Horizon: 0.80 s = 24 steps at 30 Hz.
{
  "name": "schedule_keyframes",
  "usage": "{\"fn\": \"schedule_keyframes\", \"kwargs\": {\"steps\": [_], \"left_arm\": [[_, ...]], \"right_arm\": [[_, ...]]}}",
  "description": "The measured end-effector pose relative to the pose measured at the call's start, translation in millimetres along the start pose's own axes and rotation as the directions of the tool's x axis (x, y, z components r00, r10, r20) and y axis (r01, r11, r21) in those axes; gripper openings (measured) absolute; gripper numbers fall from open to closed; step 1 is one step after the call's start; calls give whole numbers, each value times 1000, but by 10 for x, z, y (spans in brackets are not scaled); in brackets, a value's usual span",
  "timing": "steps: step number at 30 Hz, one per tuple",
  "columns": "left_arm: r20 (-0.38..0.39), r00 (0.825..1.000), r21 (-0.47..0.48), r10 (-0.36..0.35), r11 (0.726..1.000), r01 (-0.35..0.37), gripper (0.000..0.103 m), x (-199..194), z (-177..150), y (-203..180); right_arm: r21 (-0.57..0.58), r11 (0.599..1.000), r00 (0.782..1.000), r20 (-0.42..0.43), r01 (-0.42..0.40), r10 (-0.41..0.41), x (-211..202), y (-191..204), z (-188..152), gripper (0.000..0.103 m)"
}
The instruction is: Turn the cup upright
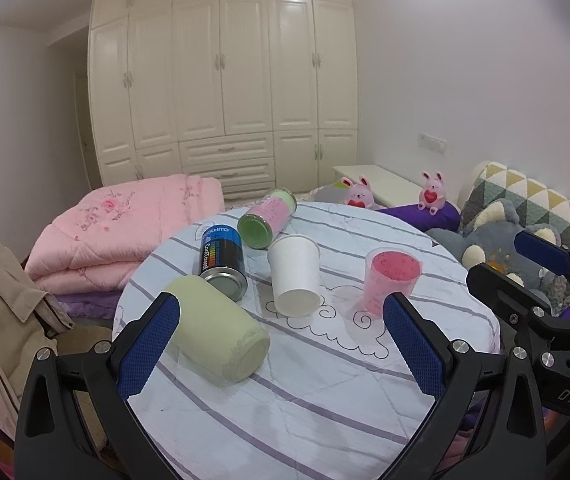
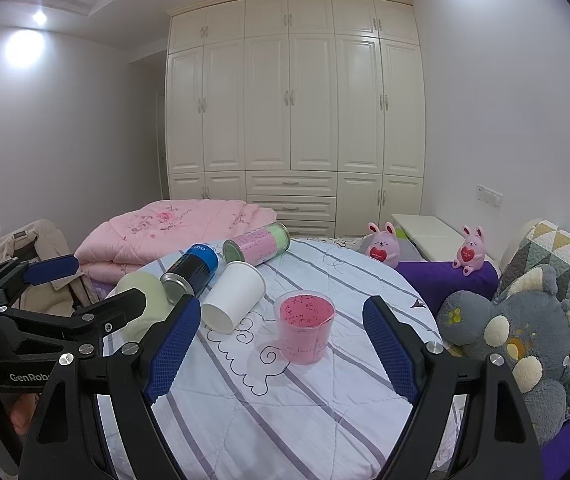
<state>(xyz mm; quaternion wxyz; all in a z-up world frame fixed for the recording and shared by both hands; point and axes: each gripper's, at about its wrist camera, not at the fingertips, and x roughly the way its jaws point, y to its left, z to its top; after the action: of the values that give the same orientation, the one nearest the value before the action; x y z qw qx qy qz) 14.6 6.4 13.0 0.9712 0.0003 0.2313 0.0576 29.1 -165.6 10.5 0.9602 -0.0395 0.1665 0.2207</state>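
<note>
A white paper cup (image 1: 295, 276) (image 2: 232, 296) lies on its side on the round table, base toward me. A pale green cup (image 1: 216, 330) (image 2: 143, 308) also lies on its side at the left. A pink translucent cup (image 1: 389, 280) (image 2: 305, 326) stands upright. My left gripper (image 1: 281, 344) is open and empty, above the near table, its left finger beside the green cup. My right gripper (image 2: 281, 354) is open and empty, with the pink cup just beyond its fingers.
A black and blue can (image 1: 223, 258) and a pink and green can (image 1: 269, 218) lie on their sides on the striped tablecloth (image 1: 305, 392). A folded pink quilt (image 1: 125, 232) lies left, a grey plush toy (image 2: 525, 336) and cushions right, and a wardrobe behind.
</note>
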Motion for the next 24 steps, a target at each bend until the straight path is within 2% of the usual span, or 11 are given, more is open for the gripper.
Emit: {"fn": "schedule_keyframes", "kwargs": {"steps": [24], "left_arm": [[20,999,38,37,999,-37,103,-27,-18,-80]], "right_arm": [[6,1000,1000,11,2,-2,-22,-12,6,85]]}}
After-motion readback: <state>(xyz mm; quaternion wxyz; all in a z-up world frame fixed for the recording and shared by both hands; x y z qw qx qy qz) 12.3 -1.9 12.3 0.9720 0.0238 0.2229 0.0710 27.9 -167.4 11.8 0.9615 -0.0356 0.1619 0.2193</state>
